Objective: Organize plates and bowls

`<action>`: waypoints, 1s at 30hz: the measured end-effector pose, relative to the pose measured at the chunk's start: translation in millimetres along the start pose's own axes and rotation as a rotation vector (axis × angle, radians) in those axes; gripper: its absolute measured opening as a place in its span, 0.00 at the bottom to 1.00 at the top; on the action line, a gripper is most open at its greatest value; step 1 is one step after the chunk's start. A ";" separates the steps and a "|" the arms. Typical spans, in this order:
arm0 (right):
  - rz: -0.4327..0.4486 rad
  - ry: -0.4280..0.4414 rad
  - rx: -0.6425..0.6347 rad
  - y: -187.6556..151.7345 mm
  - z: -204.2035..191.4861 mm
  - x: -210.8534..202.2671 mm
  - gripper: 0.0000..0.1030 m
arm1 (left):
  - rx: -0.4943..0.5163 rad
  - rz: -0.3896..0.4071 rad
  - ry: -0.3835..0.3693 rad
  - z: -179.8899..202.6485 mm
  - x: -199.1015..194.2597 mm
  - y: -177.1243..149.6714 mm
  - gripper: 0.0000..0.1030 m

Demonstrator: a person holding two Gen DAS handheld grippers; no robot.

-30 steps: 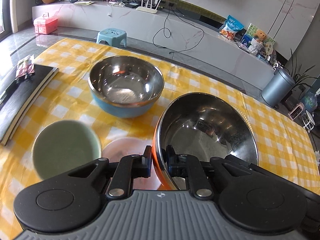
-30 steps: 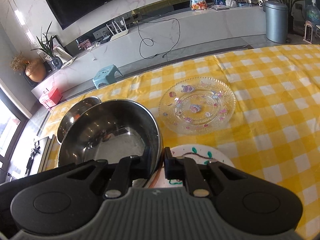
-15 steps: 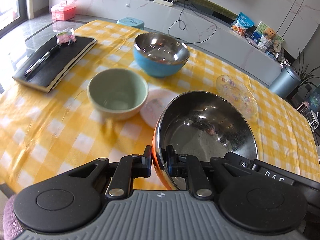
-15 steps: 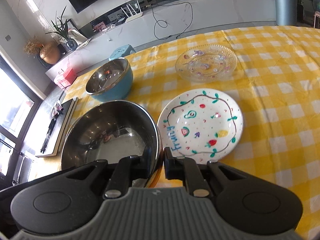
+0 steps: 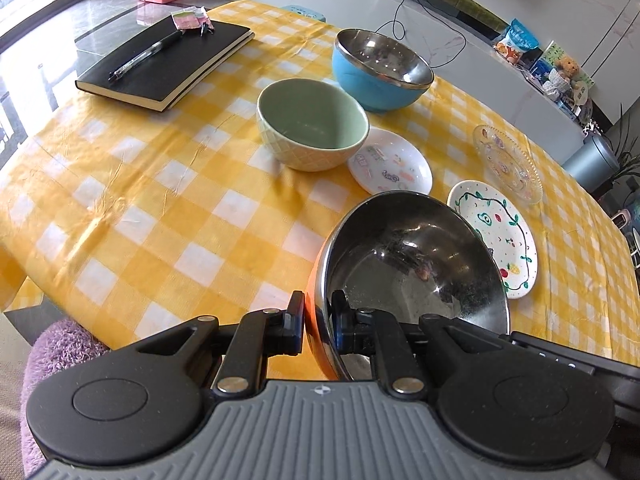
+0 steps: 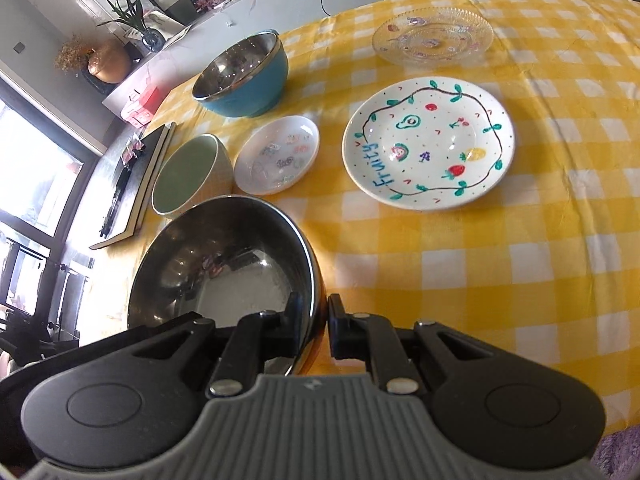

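Tabletop under yellow checked cloth, left claw and right claw each pinching opposite rims of orange steel bowl above near edge, plates beyond, marble media bench behind.

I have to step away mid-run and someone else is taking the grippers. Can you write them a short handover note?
Left gripper and right gripper: each shut on opposite rims of the orange steel bowl, carried at the near table edge.
On the table: blue bowl, green bowl, small white plate, Fruity plate, glass plate, all apart.
Done: nothing stacked yet.
Left: place the held bowl, probably nest bowls and stack plates.
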State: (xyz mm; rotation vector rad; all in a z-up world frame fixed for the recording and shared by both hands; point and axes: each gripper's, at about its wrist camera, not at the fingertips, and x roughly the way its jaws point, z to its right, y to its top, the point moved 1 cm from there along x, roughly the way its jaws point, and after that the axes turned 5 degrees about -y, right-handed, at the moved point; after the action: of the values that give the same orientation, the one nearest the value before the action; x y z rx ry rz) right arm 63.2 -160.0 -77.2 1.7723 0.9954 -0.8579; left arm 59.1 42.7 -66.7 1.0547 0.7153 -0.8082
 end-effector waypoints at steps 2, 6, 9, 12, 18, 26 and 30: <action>0.001 -0.006 0.000 -1.4 0.4 -1.0 0.11 | -0.004 -0.006 -0.008 -1.4 1.3 -1.1 0.14; 0.014 -0.034 -0.013 -2.9 -1.2 -2.9 0.11 | -0.007 -0.016 -0.014 -3.6 6.4 -5.0 0.13; 0.010 -0.045 -0.013 -3.4 0.0 -1.3 0.11 | -0.017 -0.023 -0.018 -6.8 9.8 -6.3 0.12; 0.006 -0.058 -0.016 -4.2 0.4 1.6 0.12 | -0.029 -0.026 -0.015 -9.2 12.7 -6.5 0.12; 0.005 -0.057 -0.009 -3.8 3.0 5.2 0.12 | -0.026 -0.015 -0.011 -7.9 14.0 -5.8 0.12; 0.016 -0.042 0.005 -2.1 3.5 9.6 0.12 | -0.021 0.003 -0.001 -8.0 16.8 -2.7 0.11; 0.017 -0.030 -0.001 -2.4 3.3 9.7 0.17 | -0.018 -0.005 -0.001 -6.9 17.1 -2.2 0.13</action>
State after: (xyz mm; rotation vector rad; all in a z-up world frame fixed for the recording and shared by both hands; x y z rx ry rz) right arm 64.8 -159.8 -87.6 1.7598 0.9599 -0.8709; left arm 65.3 44.7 -84.1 1.0370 0.7232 -0.8052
